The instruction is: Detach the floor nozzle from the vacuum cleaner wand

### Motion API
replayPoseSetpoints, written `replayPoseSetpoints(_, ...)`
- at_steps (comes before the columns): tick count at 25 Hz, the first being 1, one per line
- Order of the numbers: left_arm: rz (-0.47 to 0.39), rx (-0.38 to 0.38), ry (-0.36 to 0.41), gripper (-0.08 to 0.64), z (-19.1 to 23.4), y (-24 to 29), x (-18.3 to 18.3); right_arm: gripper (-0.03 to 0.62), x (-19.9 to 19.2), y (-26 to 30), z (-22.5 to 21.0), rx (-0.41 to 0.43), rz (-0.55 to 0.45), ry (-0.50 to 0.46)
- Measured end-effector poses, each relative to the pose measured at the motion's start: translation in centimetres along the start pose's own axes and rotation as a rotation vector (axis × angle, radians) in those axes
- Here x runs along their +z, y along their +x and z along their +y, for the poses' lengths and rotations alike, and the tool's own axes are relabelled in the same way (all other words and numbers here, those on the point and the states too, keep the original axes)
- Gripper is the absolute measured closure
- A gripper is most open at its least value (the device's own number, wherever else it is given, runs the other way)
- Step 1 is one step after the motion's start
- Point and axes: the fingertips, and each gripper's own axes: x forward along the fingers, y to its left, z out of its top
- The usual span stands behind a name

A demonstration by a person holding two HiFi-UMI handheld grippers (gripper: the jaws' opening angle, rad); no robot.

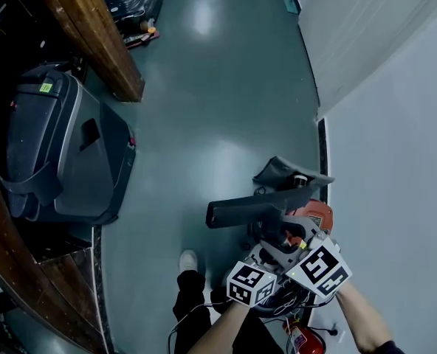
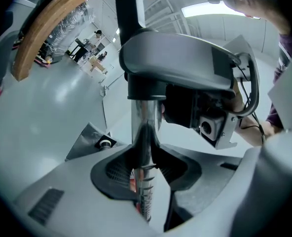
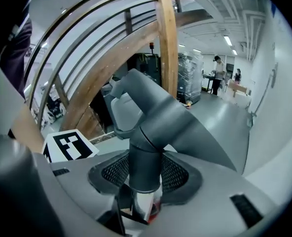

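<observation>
Left gripper is clamped on the one chrome wand. Right gripper is clamped on the dark neck of the one grey floor nozzle, which is joined to the wand and held above the teal floor near the white wall. Two grippers counted, one black-and-white marker cube each; the yellow label on the dark bin is too small to read.

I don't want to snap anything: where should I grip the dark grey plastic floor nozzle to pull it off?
Probably by the round collar of the dark grey plastic floor nozzle, jaws from either side: it is cylindrical and runs in line with the shiny metal wand.
</observation>
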Motion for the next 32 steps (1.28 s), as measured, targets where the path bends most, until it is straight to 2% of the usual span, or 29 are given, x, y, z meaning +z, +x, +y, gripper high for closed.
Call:
replayPoseSetpoints(2, 0.003, -0.002, 0.012, 0.414, -0.2, 0.1, 0.1, 0.407, 0.7, -0.7, -0.9, 0.052, -0.059, 0.171)
replayPoseSetpoints(3, 0.004, -0.002, 0.017, 0.414, -0.2, 0.1, 0.1, 0.407, 1.5, -1.1, -1.3, 0.06, -0.095, 0.218)
replayPoseSetpoints(8, 0.017, 0.015, 0.032, 0.411, -0.1, 0.2, 0.2, 0.405, 5.0, -2.0, -1.8, 0.038, -0.176, 0.16)
replayPoseSetpoints(13, -0.01, 0.031, 0.077, 0.394, 0.3, -0.8, 2.4, 0.405, 6.3, -3.8, -2.8, 0.024, -0.263, 0.245)
replayPoseSetpoints(20, -0.014, 0.047, 0.122, 0.38, 0.1, -3.2, 6.4, 0.405, 8.1, -7.8, -4.4, -0.065, -0.395, 0.367)
replayPoseSetpoints(25, -0.046, 0.03, 0.146, 0.38, -3.3, -6.1, 10.6, 0.405, 9.1, -11.7, -4.0, -0.113, -0.477, 0.446)
replayPoseSetpoints(32, -0.094, 0.013, 0.228, 0.383, -9.0, -11.2, 19.1, 0.405, 11.9, -17.2, -1.9, -0.169, -0.616, 0.517)
